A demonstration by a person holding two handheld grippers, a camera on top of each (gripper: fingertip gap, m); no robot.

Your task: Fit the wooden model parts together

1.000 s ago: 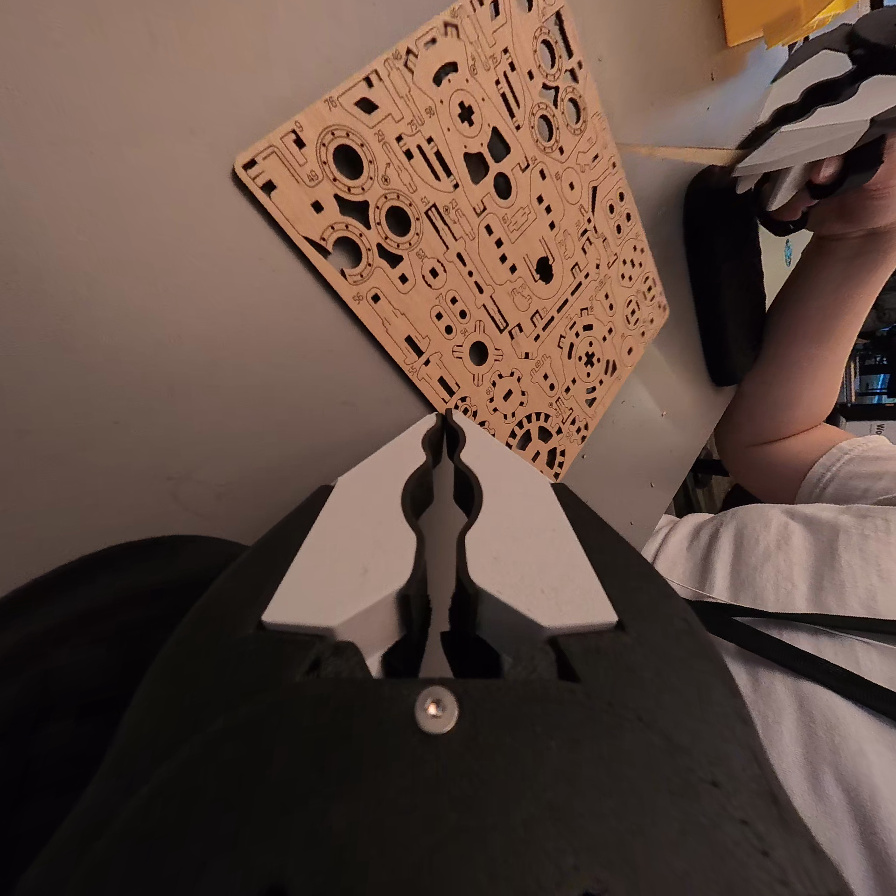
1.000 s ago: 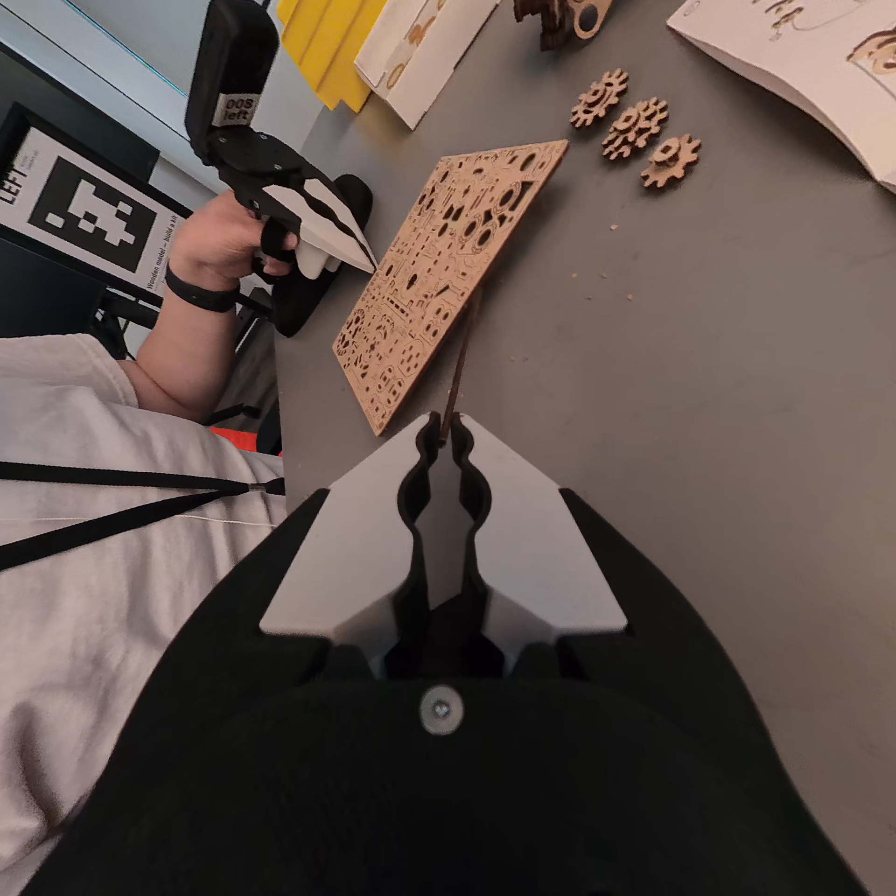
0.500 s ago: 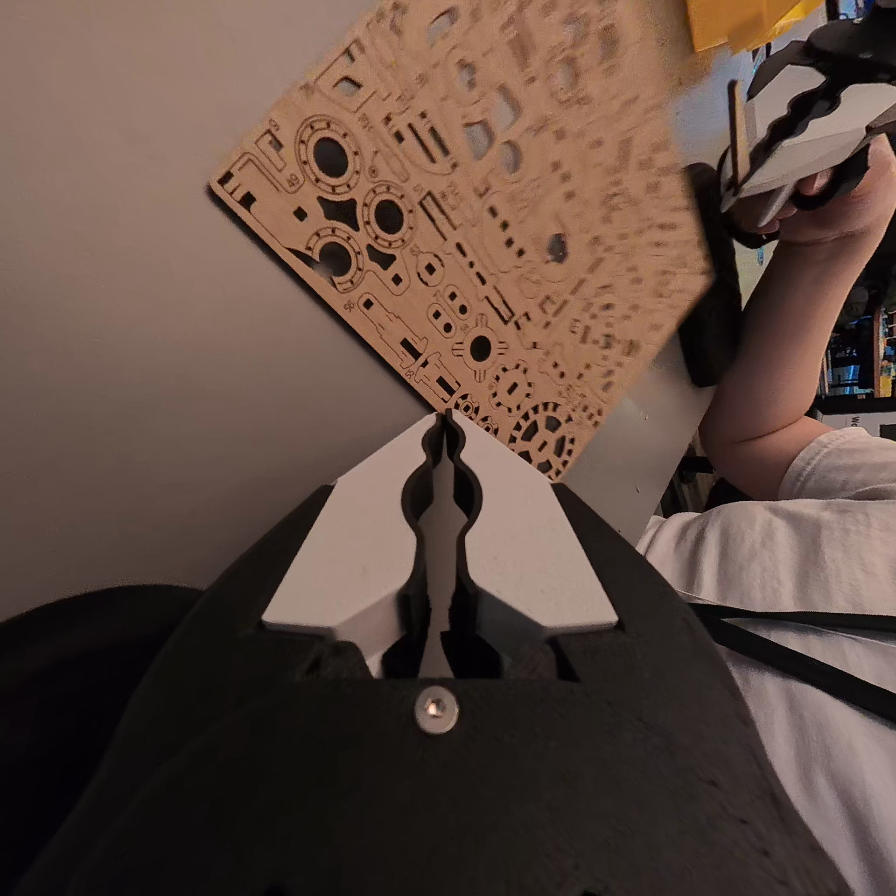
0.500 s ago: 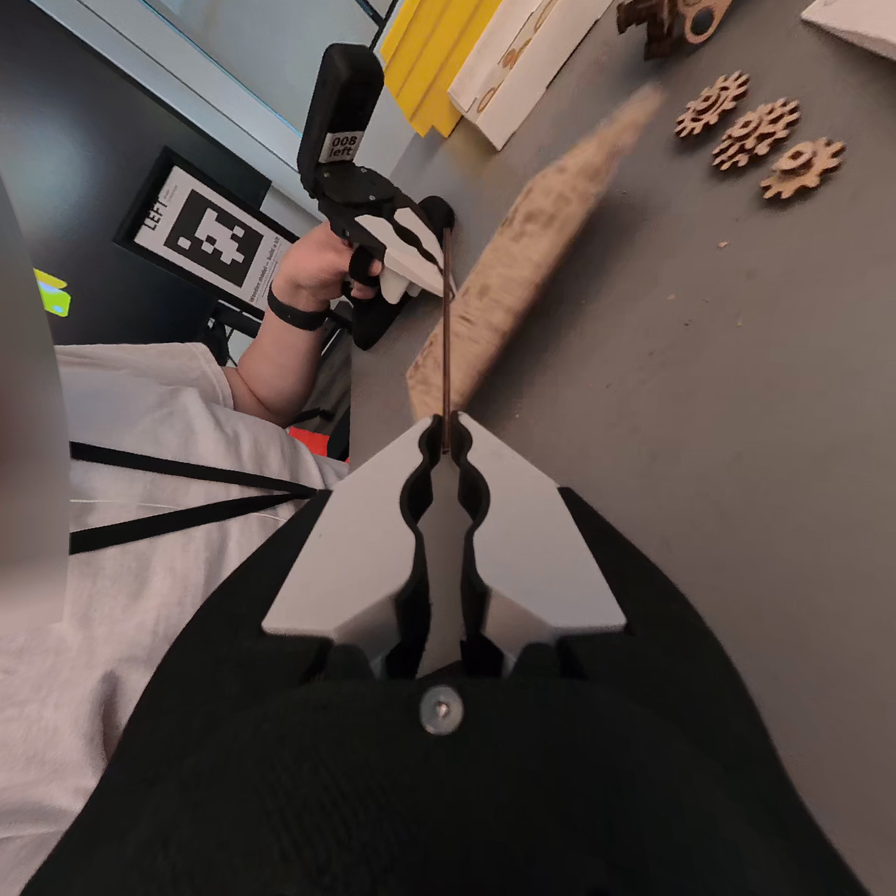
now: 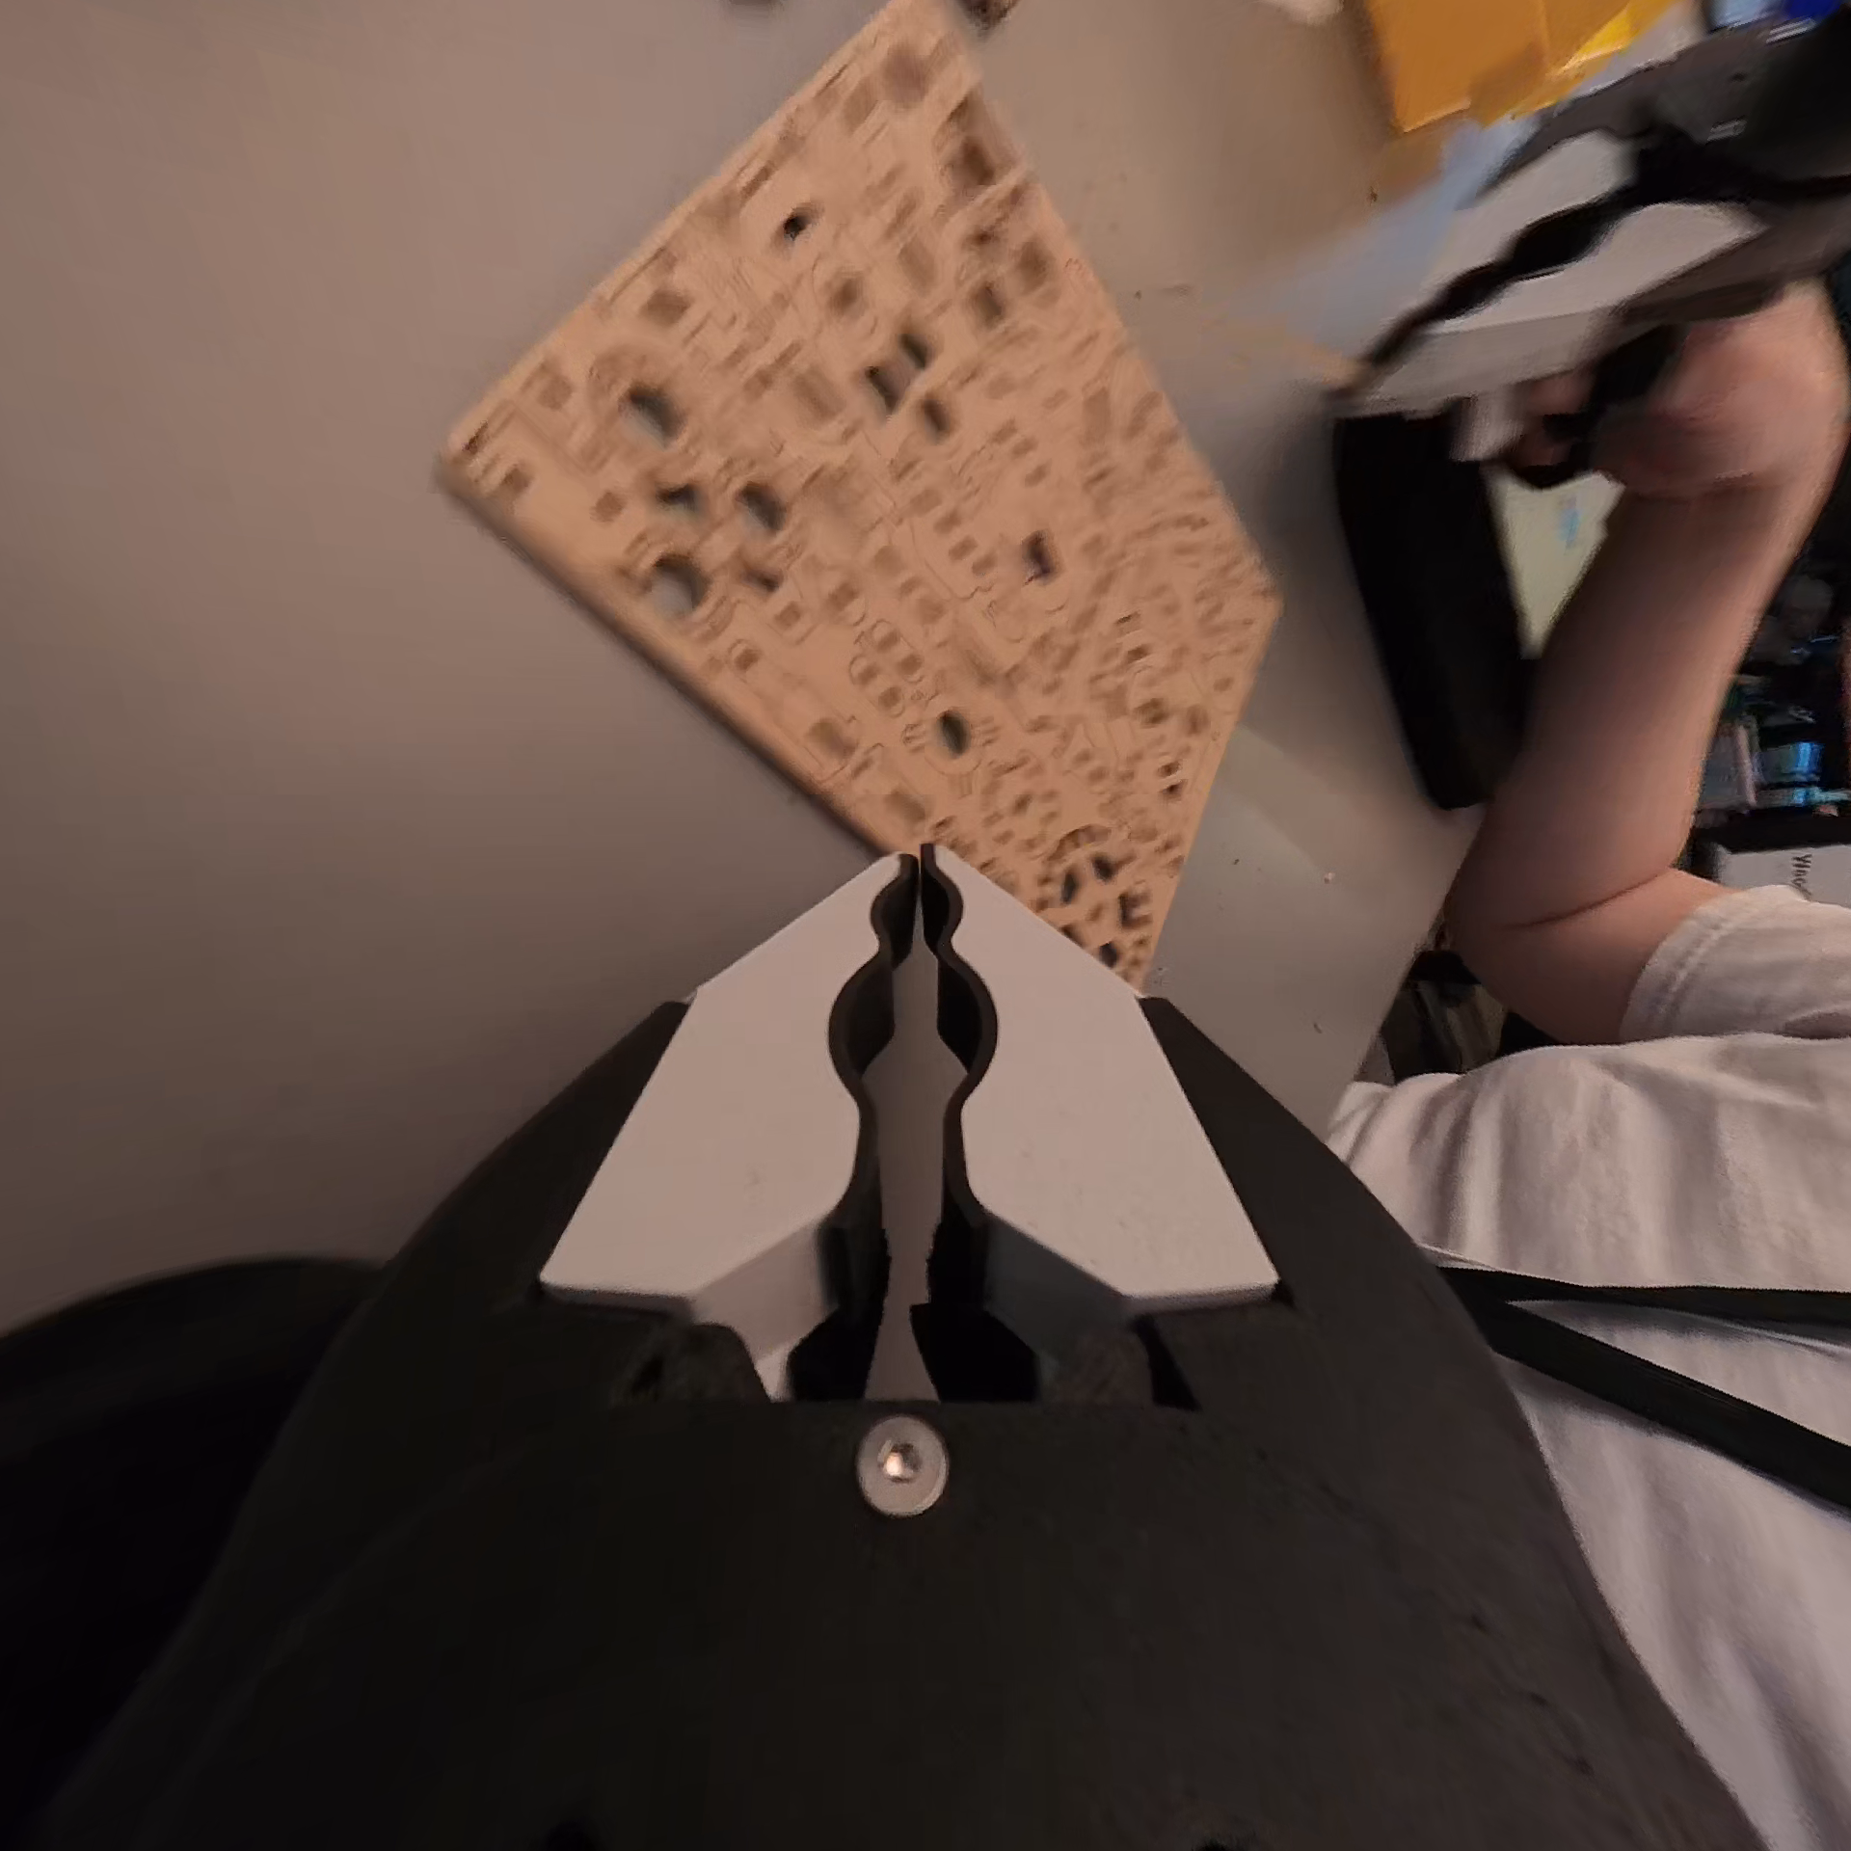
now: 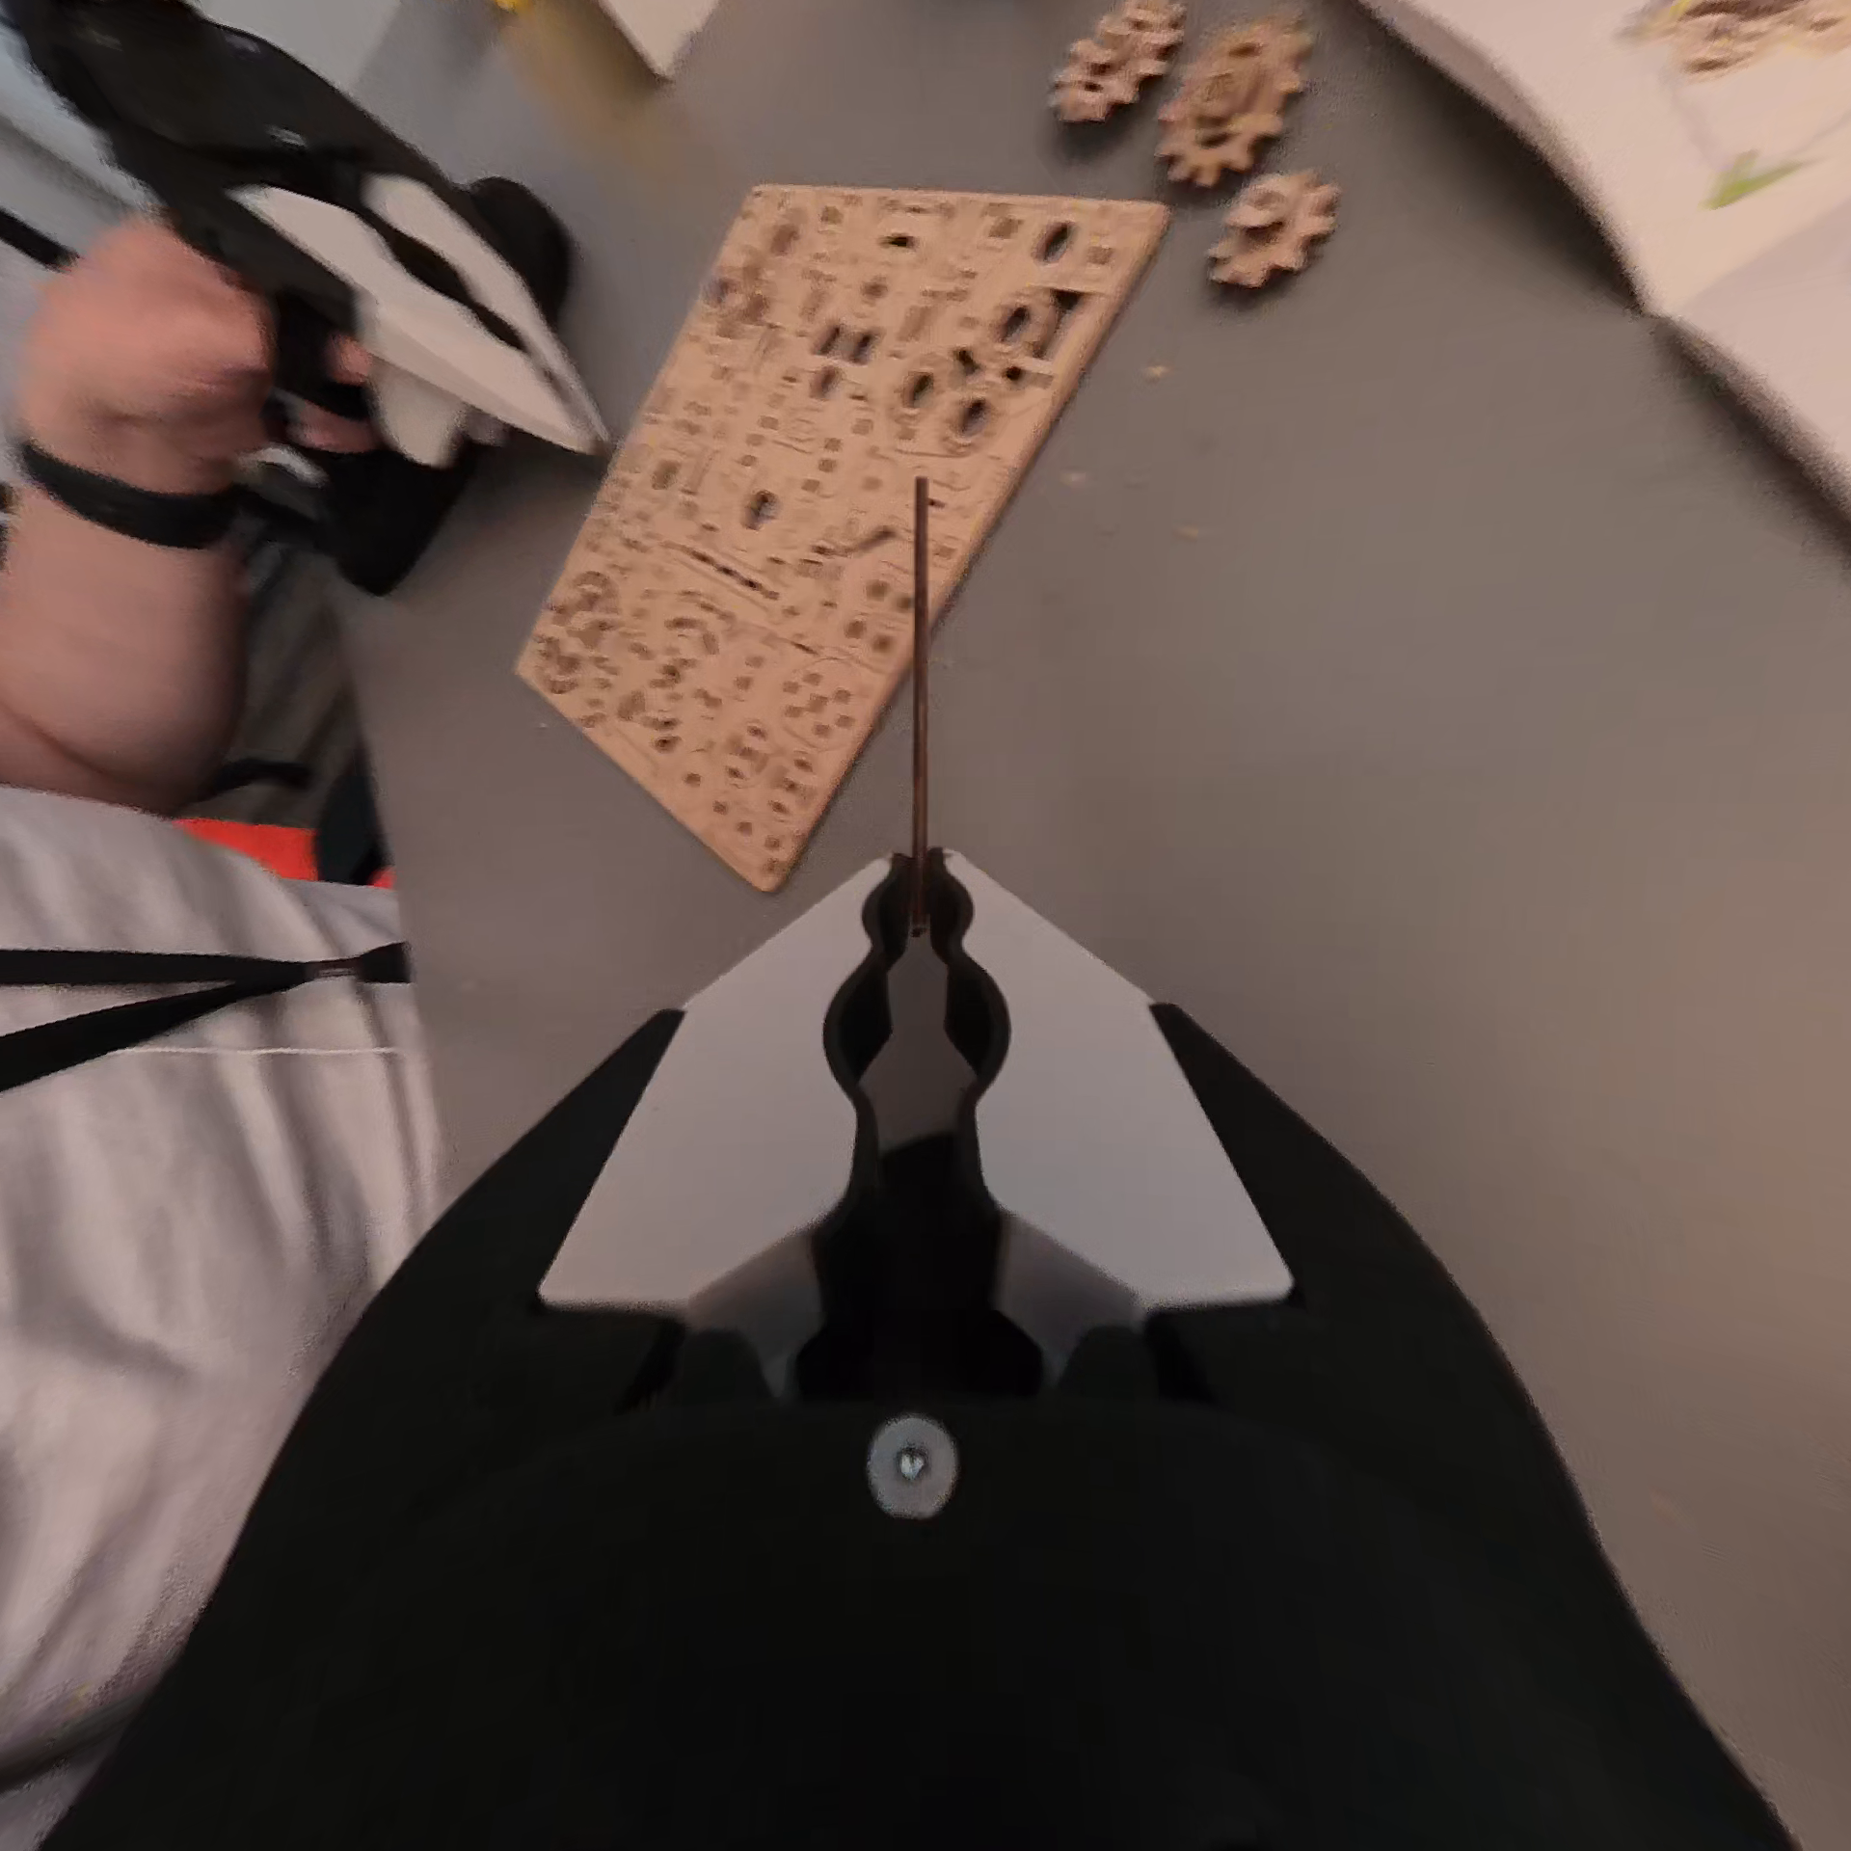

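Our left gripper (image 5: 918,859) hangs pinched together on nothing; our right gripper (image 6: 918,869) clamps a thin wooden strip (image 6: 918,661) edge-on.

Going left to right in the right wrist view: the left gripper (image 6: 591,441) hovers by the table's near edge, likely freed to steady whatever comes next; the laser-cut parts sheet (image 6: 851,501) lies flat on the grey table (image 6: 1402,801); the strip points forward over it, held by its end so the free end can, we judge, meet a slot; three wooden gears (image 6: 1217,140) wait beyond.
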